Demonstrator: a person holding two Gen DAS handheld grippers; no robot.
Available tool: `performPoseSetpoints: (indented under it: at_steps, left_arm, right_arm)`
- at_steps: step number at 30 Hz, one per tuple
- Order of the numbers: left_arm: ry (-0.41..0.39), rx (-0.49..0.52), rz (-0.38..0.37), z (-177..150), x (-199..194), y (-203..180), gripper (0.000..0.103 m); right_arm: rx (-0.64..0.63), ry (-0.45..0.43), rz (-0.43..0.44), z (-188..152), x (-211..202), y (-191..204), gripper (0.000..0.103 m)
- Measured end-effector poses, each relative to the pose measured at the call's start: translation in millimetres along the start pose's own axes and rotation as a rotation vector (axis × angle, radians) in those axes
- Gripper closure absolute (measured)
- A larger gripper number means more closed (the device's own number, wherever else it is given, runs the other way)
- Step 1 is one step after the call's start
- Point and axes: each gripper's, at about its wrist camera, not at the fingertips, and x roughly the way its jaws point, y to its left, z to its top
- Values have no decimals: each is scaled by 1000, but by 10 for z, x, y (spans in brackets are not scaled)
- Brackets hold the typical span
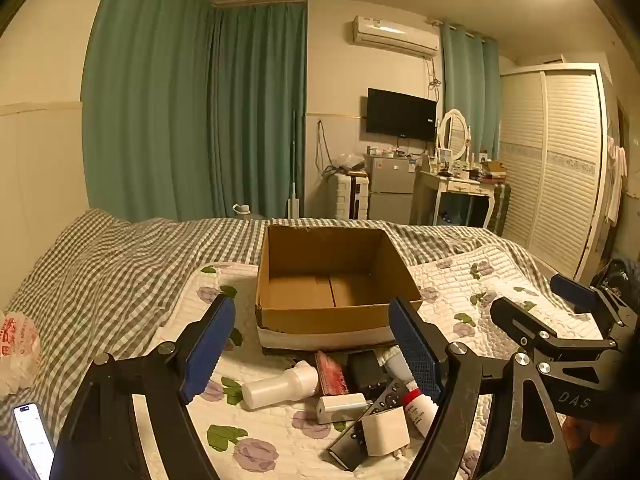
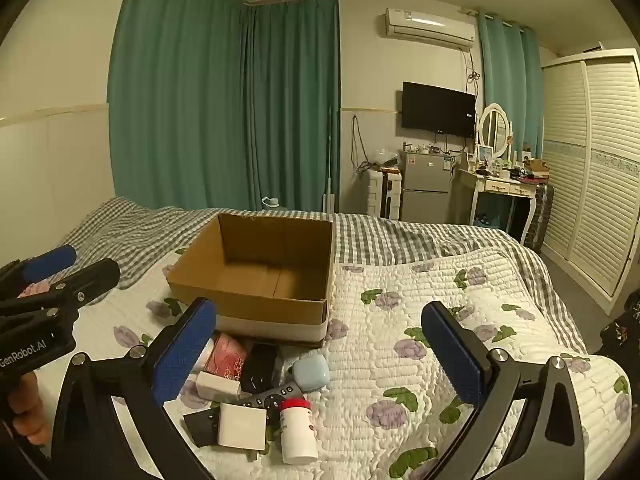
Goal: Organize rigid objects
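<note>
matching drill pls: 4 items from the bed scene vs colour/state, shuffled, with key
Items:
1. cardboard box
2. earbud case
3. red-capped bottle
4. remote

Descriptions:
A. pale blue, rounded
B. black, with buttons
C. open and empty
D. white body, lying on the quilt

Pairs: 1-C, 2-A, 3-D, 4-B

In front of 1 open cardboard box (image 2: 256, 276) on the bed lies a pile: 2 white bottles, 1 plain (image 1: 280, 385) and 1 with a red cap (image 2: 297, 428); 2 white charger blocks (image 2: 242, 426) (image 2: 218, 385); 1 black remote (image 2: 272, 396); 1 black adapter (image 2: 260, 368); 1 red patterned packet (image 2: 226, 354); 1 pale blue case (image 2: 311, 374). Beside the box hover 2 grippers, left (image 1: 316, 360) and right (image 2: 320, 364).
</note>
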Motion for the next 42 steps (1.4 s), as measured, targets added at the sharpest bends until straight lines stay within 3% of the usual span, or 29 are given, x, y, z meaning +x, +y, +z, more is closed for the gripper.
performPoseSetpoints:
  at_steps: [42]
  left_arm:
    - [10, -26, 1, 24, -15, 71, 21]
  right_arm:
    - [2, 21, 8, -61, 39, 6, 0]
